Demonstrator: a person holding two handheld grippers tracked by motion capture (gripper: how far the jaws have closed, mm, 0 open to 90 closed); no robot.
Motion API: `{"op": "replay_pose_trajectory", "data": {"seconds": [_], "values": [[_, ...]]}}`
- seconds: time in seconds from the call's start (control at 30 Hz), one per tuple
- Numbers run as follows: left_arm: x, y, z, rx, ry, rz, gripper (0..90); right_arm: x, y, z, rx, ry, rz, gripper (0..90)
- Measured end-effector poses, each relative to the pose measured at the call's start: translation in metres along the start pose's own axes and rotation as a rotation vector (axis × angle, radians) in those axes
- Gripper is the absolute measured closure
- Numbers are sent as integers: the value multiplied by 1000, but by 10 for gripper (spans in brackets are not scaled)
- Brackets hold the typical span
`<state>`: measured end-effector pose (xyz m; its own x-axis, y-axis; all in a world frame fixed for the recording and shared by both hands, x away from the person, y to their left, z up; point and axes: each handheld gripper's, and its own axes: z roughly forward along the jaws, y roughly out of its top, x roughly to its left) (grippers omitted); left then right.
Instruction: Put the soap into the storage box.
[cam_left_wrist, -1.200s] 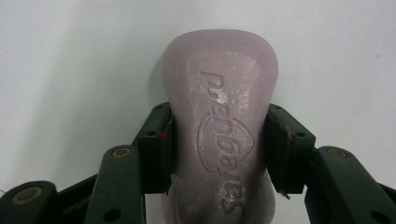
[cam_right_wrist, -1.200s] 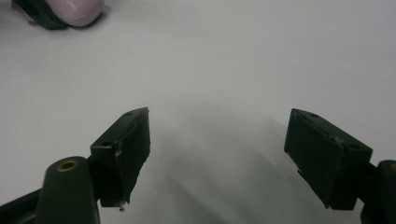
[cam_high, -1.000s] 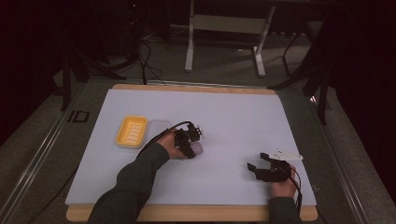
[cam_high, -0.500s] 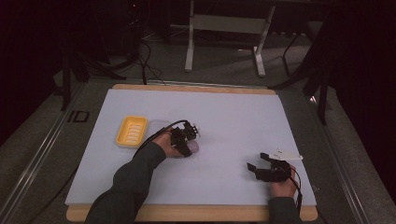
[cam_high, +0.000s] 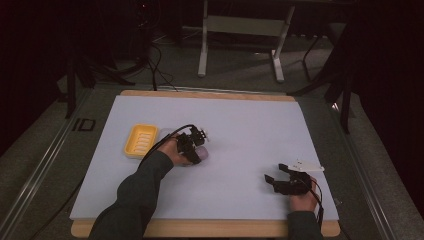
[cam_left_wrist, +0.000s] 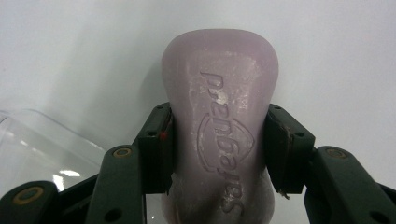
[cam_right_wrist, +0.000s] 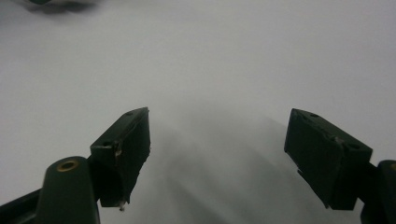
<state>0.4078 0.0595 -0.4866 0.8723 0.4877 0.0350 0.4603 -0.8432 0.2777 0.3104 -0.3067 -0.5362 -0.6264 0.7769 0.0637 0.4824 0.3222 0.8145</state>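
White table sheet (cam_high: 240, 125) carries everything. Yellow soap dish (cam_high: 140, 140) sits just off the left gripper's (cam_high: 196, 145) outer side, near but not touching. A clear plastic piece (cam_left_wrist: 42, 144), likely a lid, lies beside the left-hand jaw in the left gripper view. Pale lilac soap bar (cam_left_wrist: 219, 126) runs lengthwise between the left jaws, both pads pressed on its narrowed waist, embossed face up. Waist grip probably chosen so the slick bar can't squirt out forward. Can't tell if the bar is lifted or resting on the sheet. Right gripper (cam_right_wrist: 217, 154) parked well apart near the table's front edge, jaws spread wide, nothing between them but bare sheet. Looks idle, out of the way.
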Motion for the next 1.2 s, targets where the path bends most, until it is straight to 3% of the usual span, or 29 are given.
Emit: {"op": "replay_pose_trajectory", "data": {"seconds": [0.7, 1.2], "values": [[11, -11, -17, -10, 39, -53, 498, 0, 0, 0, -1, 1, 0, 221], [26, -26, -38, -52, 61, -107, 498, 0, 0, 0, -1, 0, -1, 221]]}}
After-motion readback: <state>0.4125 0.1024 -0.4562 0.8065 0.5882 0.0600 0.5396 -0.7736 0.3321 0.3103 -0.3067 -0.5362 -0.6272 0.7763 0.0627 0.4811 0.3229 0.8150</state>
